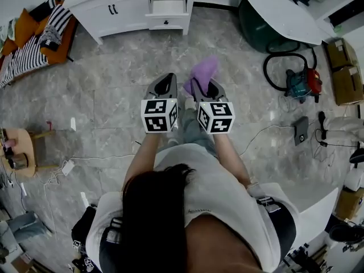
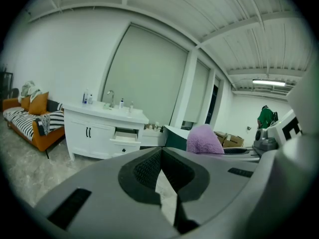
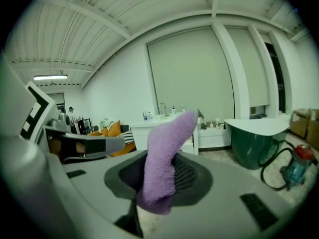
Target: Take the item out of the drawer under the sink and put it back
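Observation:
A purple fluffy cloth (image 1: 203, 73) (image 3: 164, 148) stands up from between the jaws of my right gripper (image 1: 205, 88) (image 3: 162, 161), which is shut on its lower end. Beside it, my left gripper (image 1: 165, 86) (image 2: 160, 152) is shut with nothing in it. Both are held side by side above the floor, pointing toward the white sink cabinet (image 1: 125, 10) (image 2: 94, 131). Its upper drawer (image 1: 168, 4) (image 2: 124, 135) stands pulled open, some way ahead of both grippers. In the left gripper view the cloth (image 2: 203, 139) shows off to the right.
An orange sofa with striped cushions (image 1: 40, 33) stands at the far left. A dark green tub with a white top (image 1: 273, 16) is at the far right, and a vacuum cleaner (image 1: 301, 83) with its hose lies near it. A low stool (image 1: 20, 149) and cables are at my left.

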### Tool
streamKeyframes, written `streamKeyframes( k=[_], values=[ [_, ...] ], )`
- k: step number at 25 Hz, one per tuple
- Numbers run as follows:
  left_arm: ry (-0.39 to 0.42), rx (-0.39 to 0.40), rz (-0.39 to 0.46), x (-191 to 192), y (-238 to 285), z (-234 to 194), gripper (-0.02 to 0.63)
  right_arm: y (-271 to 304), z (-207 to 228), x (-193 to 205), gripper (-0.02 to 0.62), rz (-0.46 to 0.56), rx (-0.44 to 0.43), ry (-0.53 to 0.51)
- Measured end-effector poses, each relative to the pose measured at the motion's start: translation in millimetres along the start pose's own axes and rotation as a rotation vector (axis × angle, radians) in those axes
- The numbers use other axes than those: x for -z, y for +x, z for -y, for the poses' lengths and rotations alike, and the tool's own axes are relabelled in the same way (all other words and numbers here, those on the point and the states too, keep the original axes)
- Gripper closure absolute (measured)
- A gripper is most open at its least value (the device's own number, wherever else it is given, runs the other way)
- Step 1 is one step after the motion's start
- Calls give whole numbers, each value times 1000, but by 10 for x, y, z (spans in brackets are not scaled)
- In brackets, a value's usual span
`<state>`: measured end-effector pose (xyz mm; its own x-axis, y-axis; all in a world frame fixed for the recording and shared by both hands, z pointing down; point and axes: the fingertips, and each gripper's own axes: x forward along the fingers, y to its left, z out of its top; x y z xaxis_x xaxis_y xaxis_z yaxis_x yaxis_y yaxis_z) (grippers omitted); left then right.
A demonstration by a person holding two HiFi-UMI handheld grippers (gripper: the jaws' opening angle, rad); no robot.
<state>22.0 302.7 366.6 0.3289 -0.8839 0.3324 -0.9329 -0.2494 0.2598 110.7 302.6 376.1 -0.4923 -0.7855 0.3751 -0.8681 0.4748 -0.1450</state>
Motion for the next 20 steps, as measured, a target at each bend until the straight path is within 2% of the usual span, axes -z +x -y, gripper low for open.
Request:
streamKeyframes(
  k=[7, 20],
  values=[
    [-9, -37, 8, -290, 695, -170, 603, 657, 391, -311, 469, -17, -28, -33],
    [-78, -184, 34, -914, 2058, -622, 603, 1962, 1141, -1000, 469, -60, -159, -112]
  ],
)
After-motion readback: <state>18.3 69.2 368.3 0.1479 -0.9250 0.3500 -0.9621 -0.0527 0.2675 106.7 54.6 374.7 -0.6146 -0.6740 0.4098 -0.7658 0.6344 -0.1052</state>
